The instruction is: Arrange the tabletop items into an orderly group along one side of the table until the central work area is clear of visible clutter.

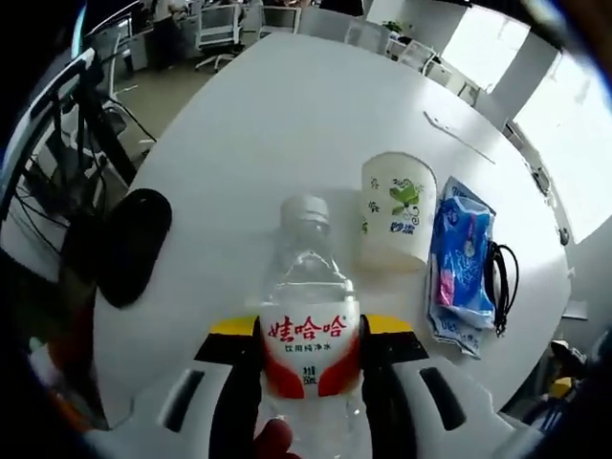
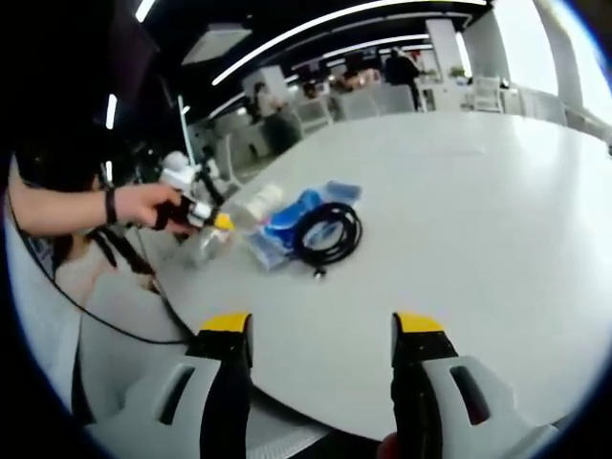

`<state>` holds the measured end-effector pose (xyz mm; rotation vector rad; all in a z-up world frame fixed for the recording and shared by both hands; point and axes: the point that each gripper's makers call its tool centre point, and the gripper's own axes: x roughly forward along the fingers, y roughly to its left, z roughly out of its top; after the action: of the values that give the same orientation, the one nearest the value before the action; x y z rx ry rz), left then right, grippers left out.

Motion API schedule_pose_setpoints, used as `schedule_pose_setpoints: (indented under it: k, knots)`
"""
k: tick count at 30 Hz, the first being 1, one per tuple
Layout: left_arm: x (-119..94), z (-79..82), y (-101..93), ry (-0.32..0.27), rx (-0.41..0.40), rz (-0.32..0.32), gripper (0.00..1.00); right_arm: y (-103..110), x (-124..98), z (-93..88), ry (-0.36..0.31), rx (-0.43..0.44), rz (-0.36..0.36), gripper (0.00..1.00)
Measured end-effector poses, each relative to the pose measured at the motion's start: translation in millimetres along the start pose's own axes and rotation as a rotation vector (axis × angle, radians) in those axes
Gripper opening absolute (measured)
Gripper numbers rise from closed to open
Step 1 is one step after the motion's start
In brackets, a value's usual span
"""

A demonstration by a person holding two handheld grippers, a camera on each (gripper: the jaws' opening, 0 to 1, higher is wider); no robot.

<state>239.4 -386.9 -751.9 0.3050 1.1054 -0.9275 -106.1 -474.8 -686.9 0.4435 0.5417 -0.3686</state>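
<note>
The white desk point(image 1: 287, 105) takes up most of the left gripper view, curving away to the upper right of the frame. In the right gripper view the same surface spreads across the centre and right, bare in the large area ahead of the right gripper point(image 2: 322, 330), whose fingers point(image 2: 228, 337) stand released with only desk surface between them.

Low in the centre of the left gripper view, the left gripper point(image 1: 311, 335) is clenched on a clear water bottle point(image 1: 308, 316): its yellow-tipped fingers point(image 1: 234, 327) press against both sides of the red-and-white label, and the bottle stands upright between them, white cap toward the middle of the frame. In the right gripper view this gripper appears at the left of the frame, held in a person's hand point(image 2: 143, 206) near the desk's edge, with the bottle below it.

Just right of the bottle in the left gripper view stands a white paper cup point(image 1: 396, 210) with a green leaf print, apart from the fingers. Right of the cup lies a blue packet point(image 1: 461, 263), just beside it, and a coiled black cable point(image 1: 501, 282) rests against the packet's right edge. In the right gripper view the cable lies partly on the packet, centre left.

At the left of the left gripper view a black oval object point(image 1: 134, 244) lies at the desk's rim.
</note>
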Motion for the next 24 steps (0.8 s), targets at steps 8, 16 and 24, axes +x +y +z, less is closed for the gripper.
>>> schedule_pose_setpoints:
  k: [8, 16, 24]
  knots:
    - [-13.1, 0.6, 0.3, -0.067, 0.033, 0.007, 0.39, 4.8, 6.1, 4.2, -0.003, -0.013, 0.020, 0.57]
    - [-24.2, 2.5, 2.9, -0.105, 0.039, 0.005, 0.39, 5.8, 5.6, 3.5, -0.005, -0.015, 0.025, 0.57]
    - [-41.4, 8.1, -2.5, -0.166, 0.051, 0.005, 0.39, 8.1, 6.3, 4.7, -0.008, -0.019, 0.031, 0.57]
